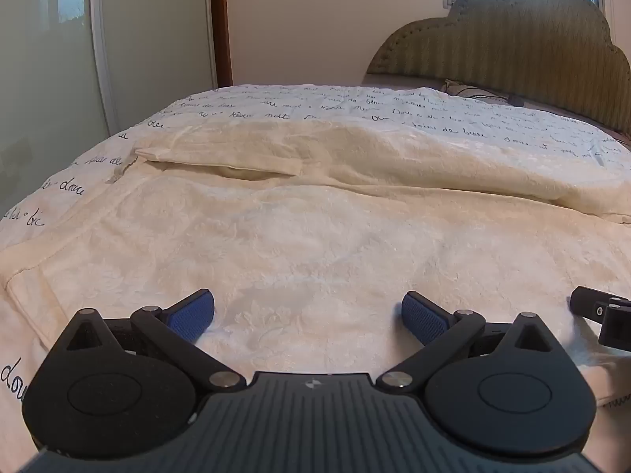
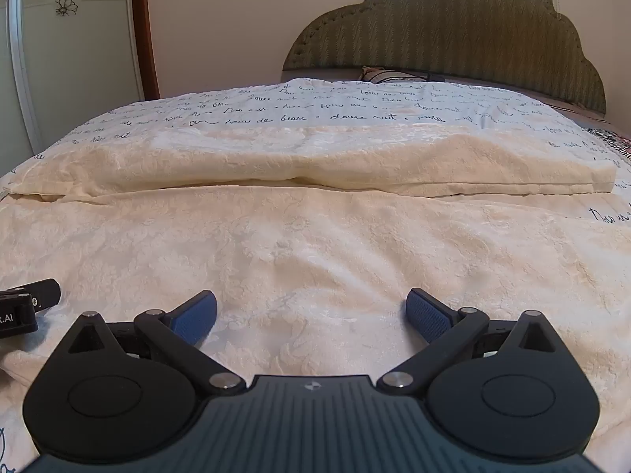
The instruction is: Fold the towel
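The jaws of the left gripper (image 1: 307, 317) and the right gripper (image 2: 311, 317) stand wide apart with nothing between their blue pads, both hanging low over the near part of the cream towel (image 1: 315, 244), side by side so that each shows at the edge of the other's view. The towel lies spread across the bed (image 2: 355, 102), its far edge already turned back toward the grippers in a thick band, on a white bedspread printed with handwriting that runs up to a green padded headboard (image 2: 453, 27).
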Motion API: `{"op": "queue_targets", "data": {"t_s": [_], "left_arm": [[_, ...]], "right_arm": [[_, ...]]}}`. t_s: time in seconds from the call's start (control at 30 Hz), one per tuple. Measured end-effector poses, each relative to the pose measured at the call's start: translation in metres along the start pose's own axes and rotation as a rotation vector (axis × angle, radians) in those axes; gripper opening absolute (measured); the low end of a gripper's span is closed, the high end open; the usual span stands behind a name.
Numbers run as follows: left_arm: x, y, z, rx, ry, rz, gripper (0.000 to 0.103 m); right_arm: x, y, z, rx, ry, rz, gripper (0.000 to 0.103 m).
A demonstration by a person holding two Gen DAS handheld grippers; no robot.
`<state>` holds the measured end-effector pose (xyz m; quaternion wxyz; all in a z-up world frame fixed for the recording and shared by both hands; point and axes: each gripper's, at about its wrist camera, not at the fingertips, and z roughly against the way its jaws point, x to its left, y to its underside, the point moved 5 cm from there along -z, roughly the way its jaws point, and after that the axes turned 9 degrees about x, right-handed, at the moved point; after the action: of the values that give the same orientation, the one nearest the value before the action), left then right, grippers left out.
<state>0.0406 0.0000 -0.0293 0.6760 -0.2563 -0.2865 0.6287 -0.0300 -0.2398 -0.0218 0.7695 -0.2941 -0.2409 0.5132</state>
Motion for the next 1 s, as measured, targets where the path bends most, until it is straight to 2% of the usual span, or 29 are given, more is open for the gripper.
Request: {"op": "queue_targets", "data": {"t_s": [1.0], "left_arm": [[-0.0003, 0.0002, -0.0011, 0.004, -0.013, -0.012, 0.103]], "right_arm": [[-0.0001, -0.0012, -0.0029, 0.014, 0.007, 0.011, 0.103]]}}
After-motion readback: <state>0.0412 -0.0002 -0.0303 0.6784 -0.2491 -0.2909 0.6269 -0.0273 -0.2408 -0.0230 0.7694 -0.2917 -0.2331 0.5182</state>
